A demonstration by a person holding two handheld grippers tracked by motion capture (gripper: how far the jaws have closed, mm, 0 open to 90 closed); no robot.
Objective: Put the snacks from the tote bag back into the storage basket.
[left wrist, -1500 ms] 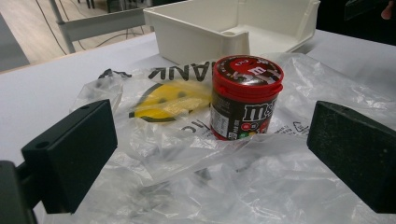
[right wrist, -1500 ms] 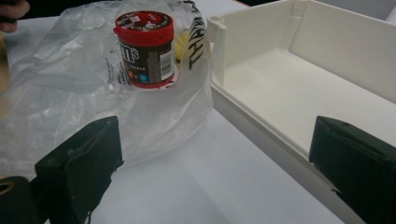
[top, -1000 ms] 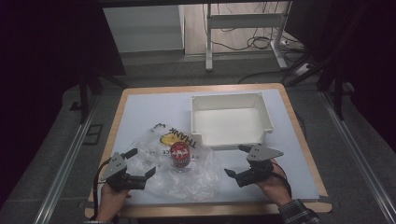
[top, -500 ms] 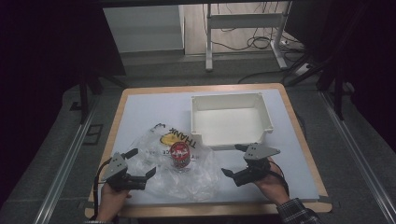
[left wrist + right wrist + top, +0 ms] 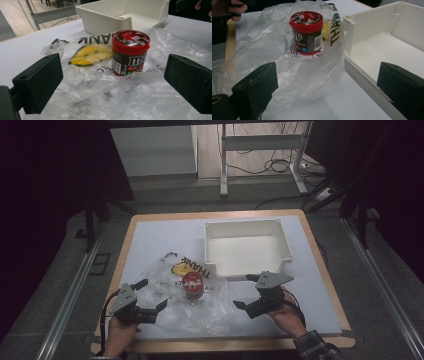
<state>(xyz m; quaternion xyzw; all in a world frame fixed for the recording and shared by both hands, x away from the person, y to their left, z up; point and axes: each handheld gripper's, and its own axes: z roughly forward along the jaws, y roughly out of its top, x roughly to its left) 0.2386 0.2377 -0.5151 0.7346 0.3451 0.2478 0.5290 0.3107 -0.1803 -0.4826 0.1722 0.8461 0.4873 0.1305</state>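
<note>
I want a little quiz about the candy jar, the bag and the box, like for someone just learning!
1. True or false: the M&M's jar stands upright on the clear plastic bag.
2. The white bin is: A) holding the jar, B) holding nothing, C) upside down.
3. What colour is the jar's lid?

Key:
1. True.
2. B. Its floor is bare, and the jar stands outside it on the table.
3. Red.

Both the left tool and the right tool are open, apart from the jar.
</note>
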